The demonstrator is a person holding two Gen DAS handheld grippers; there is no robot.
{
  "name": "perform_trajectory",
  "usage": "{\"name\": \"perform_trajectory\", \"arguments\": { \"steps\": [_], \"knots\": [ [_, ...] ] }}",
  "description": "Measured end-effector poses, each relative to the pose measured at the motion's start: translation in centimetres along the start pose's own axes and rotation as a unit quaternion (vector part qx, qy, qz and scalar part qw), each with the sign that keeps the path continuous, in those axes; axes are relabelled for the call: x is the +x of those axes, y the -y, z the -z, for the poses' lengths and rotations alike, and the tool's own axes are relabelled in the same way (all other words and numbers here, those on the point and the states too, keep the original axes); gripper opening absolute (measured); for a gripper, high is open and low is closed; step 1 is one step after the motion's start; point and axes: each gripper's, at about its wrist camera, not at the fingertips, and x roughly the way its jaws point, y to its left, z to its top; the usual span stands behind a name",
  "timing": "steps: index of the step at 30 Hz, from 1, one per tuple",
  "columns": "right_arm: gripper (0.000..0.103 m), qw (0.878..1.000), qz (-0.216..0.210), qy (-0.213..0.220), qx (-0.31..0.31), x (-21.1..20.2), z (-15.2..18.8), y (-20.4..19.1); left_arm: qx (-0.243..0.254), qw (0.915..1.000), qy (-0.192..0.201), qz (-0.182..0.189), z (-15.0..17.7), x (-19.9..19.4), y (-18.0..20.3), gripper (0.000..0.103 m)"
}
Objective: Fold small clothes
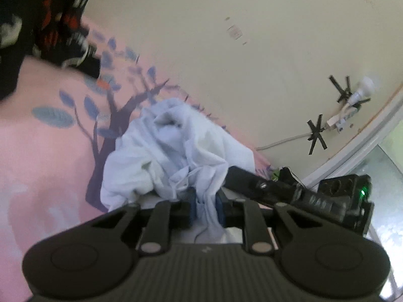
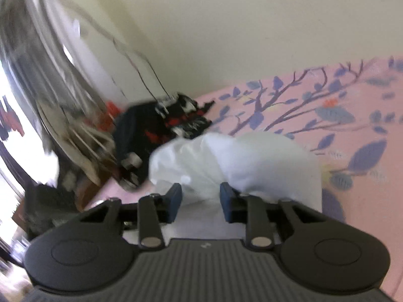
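A crumpled white garment (image 1: 173,148) lies on a pink bedsheet with a purple tree print (image 1: 47,166). My left gripper (image 1: 206,207) is shut on the garment's near edge, and a fold of the cloth is pinched between its blue pads. In the right wrist view the same white garment (image 2: 252,161) bulges ahead of my right gripper (image 2: 200,201). A gathered fold of it fills the gap between the blue pads, which press on it. The right gripper's black body (image 1: 314,196) shows at the right of the left wrist view, its finger buried in the cloth.
A black garment with red and white markings (image 2: 161,130) lies at the bed's far corner, also in the left wrist view (image 1: 50,20). A cream wall (image 1: 226,50) borders the bed, with a taped plug and cable (image 1: 352,105). Blurred clutter (image 2: 75,138) stands beyond the bed's corner.
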Motion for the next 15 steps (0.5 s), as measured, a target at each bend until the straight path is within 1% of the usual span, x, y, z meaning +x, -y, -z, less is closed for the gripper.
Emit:
{"name": "perform_trajectory", "arguments": {
  "steps": [1, 2, 3, 4, 5, 6, 7, 8, 9, 11, 13, 14, 15],
  "knots": [
    [0.035, 1.0, -0.017, 0.007, 0.011, -0.7, 0.0, 0.3, 0.014, 0.9998, 0.011, 0.003, 0.1, -0.5, 0.5, 0.033],
    [0.045, 0.999, -0.028, 0.015, 0.013, -1.6, 0.1, 0.3, 0.027, 0.9993, 0.024, 0.011, 0.2, -1.0, 1.0, 0.039],
    [0.049, 0.999, -0.032, 0.026, 0.007, -2.6, 0.3, 0.1, 0.04, 0.9982, 0.038, 0.022, 0.4, -1.7, 1.6, 0.05],
    [0.059, 0.999, -0.036, 0.037, -0.003, -3.7, 0.6, -0.1, 0.05, 0.9971, 0.049, 0.03, 0.5, -2.2, 2.1, 0.055],
    [0.065, 0.998, -0.039, 0.046, -0.009, -4.6, 0.7, -0.2, 0.059, 0.996, 0.058, 0.033, 0.6, -2.6, 2.5, 0.06],
    [0.067, 0.997, -0.04, 0.059, -0.014, -5.7, 1.0, -0.3, 0.067, 0.995, 0.068, 0.03, 0.7, -3.0, 2.9, 0.072],
    [0.067, 0.996, -0.041, 0.073, -0.017, -6.8, 1.3, -0.1, 0.074, 0.994, 0.077, 0.021, 0.7, -3.2, 3.3, 0.09],
    [0.067, 0.995, -0.043, 0.085, -0.016, -7.7, 1.4, 0.0, 0.081, 0.9931, 0.083, 0.011, 0.7, -3.2, 3.6, 0.095],
    [0.067, 0.995, -0.043, 0.093, -0.012, -8.4, 1.4, 0.1, 0.088, 0.9924, 0.087, 0.001, 0.7, -3.0, 3.8, 0.098],
    [0.067, 0.994, -0.031, 0.103, -0.007, -9.0, 1.1, 0.5, 0.086, 0.9928, 0.082, -0.016, 0.5, -2.5, 3.6, 0.098],
    [0.064, 0.994, -0.017, 0.106, -0.009, -8.6, 0.3, 0.8, 0.072, 0.9942, 0.074, -0.031, 0.4, -1.9, 3.0, 0.097],
    [0.061, 0.995, -0.009, 0.103, -0.009, -8.2, -0.2, 0.8, 0.062, 0.9948, 0.069, -0.044, 0.3, -1.6, 2.6, 0.096],
    [0.06, 0.995, -0.005, 0.1, -0.01, -7.6, -0.6, 0.8, 0.053, 0.9949, 0.065, -0.057, 0.2, -1.3, 2.2, 0.095]
  ]
}}
